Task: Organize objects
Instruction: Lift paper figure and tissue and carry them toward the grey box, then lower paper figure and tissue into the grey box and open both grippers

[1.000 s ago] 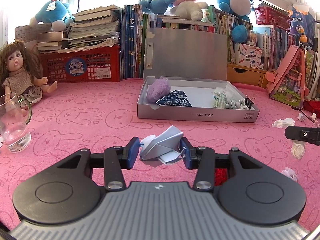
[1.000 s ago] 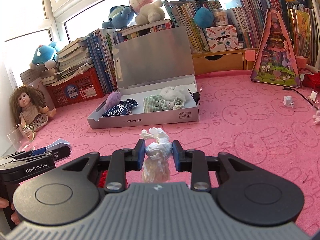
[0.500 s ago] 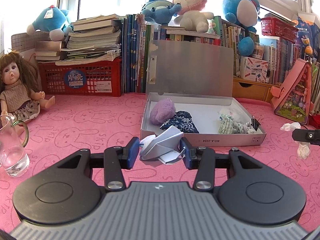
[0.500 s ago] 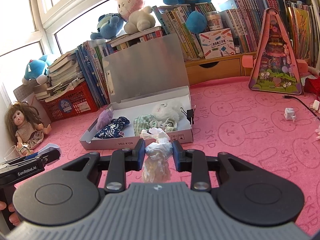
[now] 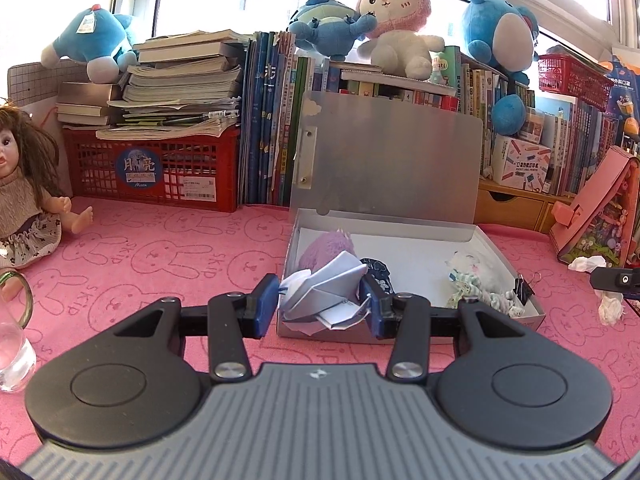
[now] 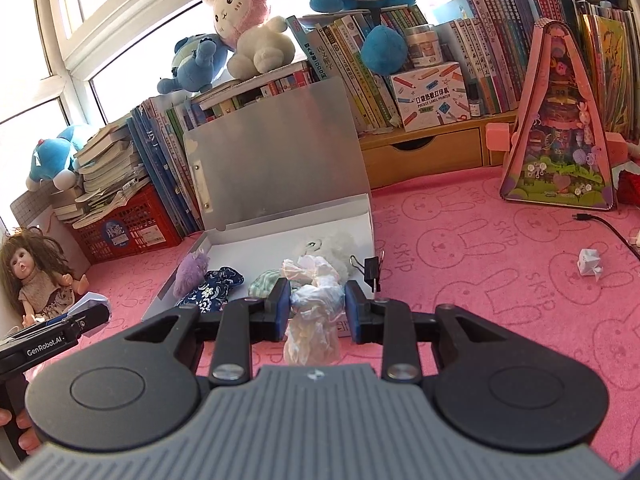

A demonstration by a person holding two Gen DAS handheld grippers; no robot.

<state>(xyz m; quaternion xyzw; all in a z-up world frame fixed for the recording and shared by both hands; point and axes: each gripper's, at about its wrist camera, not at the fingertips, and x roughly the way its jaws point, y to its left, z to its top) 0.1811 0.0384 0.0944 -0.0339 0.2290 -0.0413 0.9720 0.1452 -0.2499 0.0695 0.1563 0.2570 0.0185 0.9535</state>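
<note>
My left gripper (image 5: 322,306) is shut on a folded white paper figure (image 5: 324,294), held just above the near left corner of the open grey box (image 5: 532,312). My right gripper (image 6: 316,308) is shut on a crumpled white plastic wrapper (image 6: 314,304) hanging over the box's (image 6: 366,216) near edge. Inside the box lie a purple pom-pom (image 5: 326,246), a dark blue floral cloth (image 6: 212,286), a green checked cloth (image 6: 264,282), a white fluffy piece (image 6: 340,246) and a black binder clip (image 5: 524,290). The left gripper shows at the left edge of the right wrist view (image 6: 80,322).
A doll (image 5: 24,196) and a glass pitcher (image 5: 10,344) sit at the left. A red crate (image 5: 152,168), books and plush toys line the back. A pink triangular toy case (image 6: 560,144) stands right. A small paper scrap (image 6: 590,262) and a cable (image 6: 608,226) lie on the pink mat.
Both grippers have risen and moved forward toward the box with their loads; the box now lies right under the fingertips in both views.
</note>
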